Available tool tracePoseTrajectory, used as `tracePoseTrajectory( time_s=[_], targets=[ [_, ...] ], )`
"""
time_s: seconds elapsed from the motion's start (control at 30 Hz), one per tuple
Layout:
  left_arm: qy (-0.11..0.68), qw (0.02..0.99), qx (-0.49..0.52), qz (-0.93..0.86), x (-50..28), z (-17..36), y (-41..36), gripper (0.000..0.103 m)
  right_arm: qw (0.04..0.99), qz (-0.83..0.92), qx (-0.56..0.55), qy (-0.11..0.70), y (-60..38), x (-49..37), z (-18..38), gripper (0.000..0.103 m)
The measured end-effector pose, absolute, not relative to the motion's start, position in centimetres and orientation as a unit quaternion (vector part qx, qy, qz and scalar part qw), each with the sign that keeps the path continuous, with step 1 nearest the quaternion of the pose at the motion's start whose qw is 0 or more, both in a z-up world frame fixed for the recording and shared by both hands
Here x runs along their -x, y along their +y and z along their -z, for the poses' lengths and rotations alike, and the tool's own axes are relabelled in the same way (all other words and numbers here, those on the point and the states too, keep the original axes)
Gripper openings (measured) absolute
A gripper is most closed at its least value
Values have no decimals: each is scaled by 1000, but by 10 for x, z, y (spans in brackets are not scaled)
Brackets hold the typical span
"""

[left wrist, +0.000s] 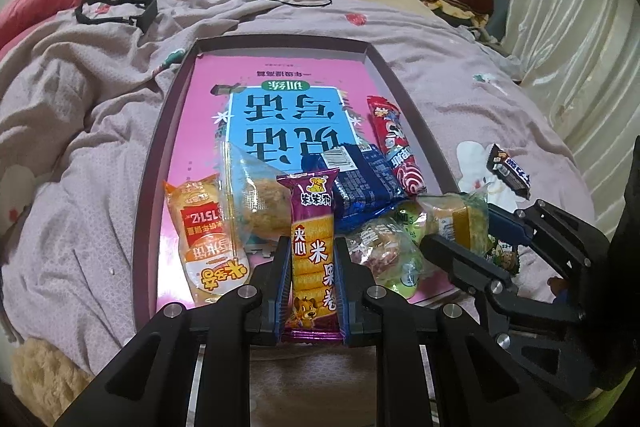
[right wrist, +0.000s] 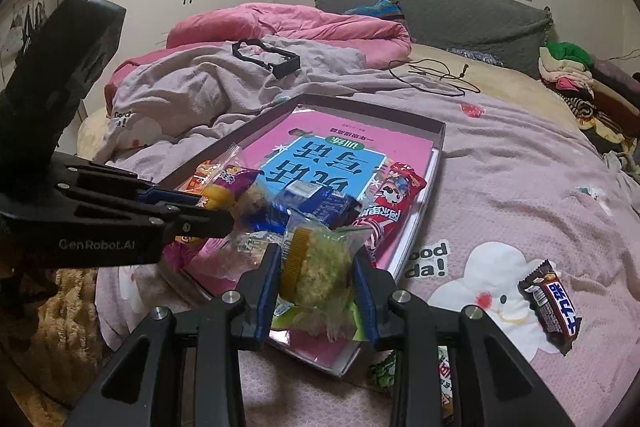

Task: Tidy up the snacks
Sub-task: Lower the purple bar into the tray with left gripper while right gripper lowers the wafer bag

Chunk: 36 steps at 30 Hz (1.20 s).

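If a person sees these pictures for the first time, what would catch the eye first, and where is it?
First, the two held snacks: the left gripper is shut on a purple rice-roll packet, and the right gripper grips a clear-wrapped yellow cake, both over the near end of the shallow box. Next, the pink and blue book lining that box, and a dark chocolate bar alone on the bedspread.
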<state>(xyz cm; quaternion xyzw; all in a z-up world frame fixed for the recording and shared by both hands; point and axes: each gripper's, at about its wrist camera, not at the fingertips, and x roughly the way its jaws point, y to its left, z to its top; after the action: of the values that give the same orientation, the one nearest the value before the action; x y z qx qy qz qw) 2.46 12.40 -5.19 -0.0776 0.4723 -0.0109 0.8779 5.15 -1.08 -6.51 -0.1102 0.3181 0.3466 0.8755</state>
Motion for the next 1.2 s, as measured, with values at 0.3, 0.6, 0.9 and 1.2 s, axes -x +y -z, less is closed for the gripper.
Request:
tracePoseTrajectory(
  time_s=[0.3, 0.6, 0.9, 1.2],
  targets=[
    [476, 876, 77, 12, -26, 53, 123, 20, 866, -367, 109, 323, -10, -44, 67, 35],
    [477, 876, 73, 13, -27, 53, 121, 20, 862, -368, 100, 334, -11, -42, 71, 35],
    [479, 875, 71, 12, -26, 54, 120, 20, 862, -364, 75, 346, -22, -44, 70, 35],
    [479, 875, 68, 15, -24, 54, 120, 20, 860, -364, 75, 349, -19, -44, 71, 36]
  ],
)
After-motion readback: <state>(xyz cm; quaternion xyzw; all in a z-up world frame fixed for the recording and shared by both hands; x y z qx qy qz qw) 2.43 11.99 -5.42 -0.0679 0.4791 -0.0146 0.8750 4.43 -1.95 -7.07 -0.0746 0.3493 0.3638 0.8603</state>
